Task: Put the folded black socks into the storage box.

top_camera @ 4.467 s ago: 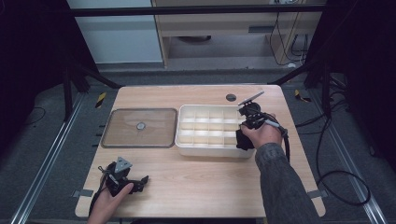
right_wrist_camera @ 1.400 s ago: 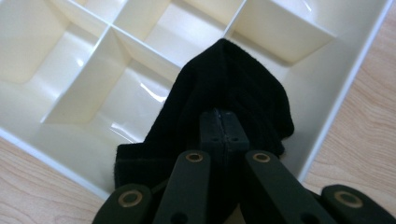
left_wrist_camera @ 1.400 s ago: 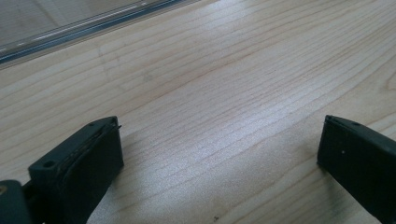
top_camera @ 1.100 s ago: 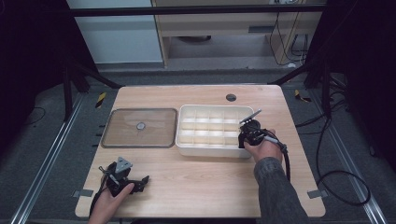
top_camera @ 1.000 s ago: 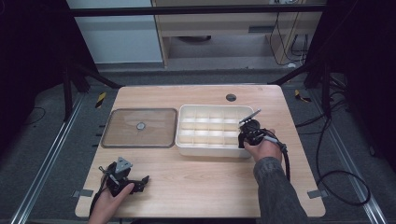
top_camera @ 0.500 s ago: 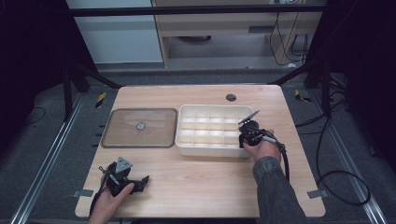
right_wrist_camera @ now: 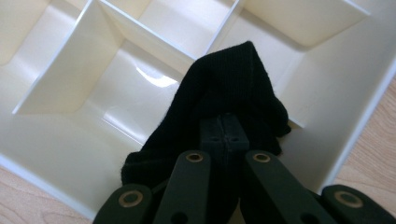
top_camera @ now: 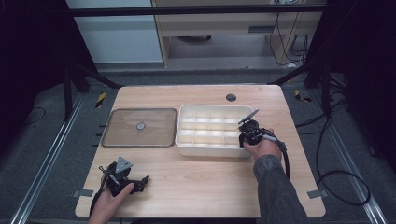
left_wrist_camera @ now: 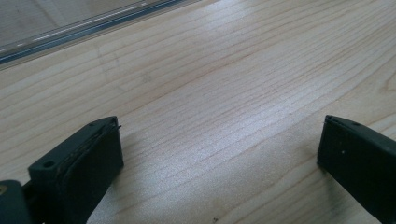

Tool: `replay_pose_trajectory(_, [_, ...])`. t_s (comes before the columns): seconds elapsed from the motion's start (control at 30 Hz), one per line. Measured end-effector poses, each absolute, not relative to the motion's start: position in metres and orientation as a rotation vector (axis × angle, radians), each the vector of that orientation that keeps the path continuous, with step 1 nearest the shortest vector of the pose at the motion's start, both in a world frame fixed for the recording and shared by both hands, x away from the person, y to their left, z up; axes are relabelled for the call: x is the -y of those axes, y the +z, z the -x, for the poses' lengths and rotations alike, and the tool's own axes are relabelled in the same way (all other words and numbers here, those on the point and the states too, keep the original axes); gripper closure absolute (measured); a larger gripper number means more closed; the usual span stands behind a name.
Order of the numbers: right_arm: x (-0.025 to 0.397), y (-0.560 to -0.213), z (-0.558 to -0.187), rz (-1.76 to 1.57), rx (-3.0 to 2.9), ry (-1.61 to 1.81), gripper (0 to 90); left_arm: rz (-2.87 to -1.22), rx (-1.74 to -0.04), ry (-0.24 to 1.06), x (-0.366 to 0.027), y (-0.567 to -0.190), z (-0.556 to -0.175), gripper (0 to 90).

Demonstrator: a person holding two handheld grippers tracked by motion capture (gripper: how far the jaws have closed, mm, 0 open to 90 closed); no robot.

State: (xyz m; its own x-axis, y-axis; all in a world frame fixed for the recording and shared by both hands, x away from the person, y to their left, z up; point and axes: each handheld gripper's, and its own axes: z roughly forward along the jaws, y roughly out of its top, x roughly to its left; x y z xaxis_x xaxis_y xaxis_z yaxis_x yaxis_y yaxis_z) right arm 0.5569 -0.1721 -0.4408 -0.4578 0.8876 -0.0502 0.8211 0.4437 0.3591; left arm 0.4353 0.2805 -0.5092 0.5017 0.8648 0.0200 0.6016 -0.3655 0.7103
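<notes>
My right gripper [right_wrist_camera: 222, 128]: fingers pinched on black cloth [right_wrist_camera: 224, 84], held over corner compartment of white divided tray [top_camera: 187, 140]. Cloth soft, light, floppy; grip at bunched fold. My left gripper [left_wrist_camera: 219, 154]: fingers wide, resting on bare wooden desk [top_camera: 196, 182]. Clear lid [top_camera: 140, 127] beside tray. Dark room.

A light wooden table [top_camera: 196, 186] stands on a grey floor [top_camera: 37, 135]. Behind the table are a pale cabinet [top_camera: 112, 42] and a wooden shelf [top_camera: 219, 32]. Black cables [top_camera: 327, 140] lie right of the table.
</notes>
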Motion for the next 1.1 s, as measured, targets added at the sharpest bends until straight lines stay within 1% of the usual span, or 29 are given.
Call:
replay_pose_trajectory(0.13, [0.171,-0.441,-0.557,-1.473,-2.463,0.415,90.0,-2.098,-1.196,0.524,-0.281,-0.509,-0.435,0.0])
replay_pose_trajectory(0.37, [0.174,-0.428,-0.549,-1.427,-2.429,0.444,90.0,-2.098,-1.196,0.523,-0.281,-0.509,-0.435,0.0])
replay_pose_trajectory(0.47, [0.179,-0.412,-0.540,-1.424,-2.379,0.547,90.0,-2.099,-1.196,0.524,-0.281,-0.509,-0.435,0.0])
replay_pose_trajectory(0.53, [0.180,-0.409,-0.538,-1.421,-2.368,0.580,90.0,-2.099,-1.196,0.524,-0.281,-0.509,-0.435,0.0])
replay_pose_trajectory(0.57, [0.184,-0.401,-0.533,-1.417,-2.330,0.690,90.0,-2.098,-1.196,0.524,-0.281,-0.509,-0.435,0.0])
replay_pose_trajectory(0.67, [0.187,-0.394,-0.527,-1.412,-2.290,0.802,90.0,-2.099,-1.195,0.524,-0.281,-0.509,-0.435,0.0])
replay_pose_trajectory(1.1, [0.190,-0.384,-0.510,-1.369,-2.214,0.955,90.0,-2.099,-1.195,0.525,-0.281,-0.509,-0.435,0.0])
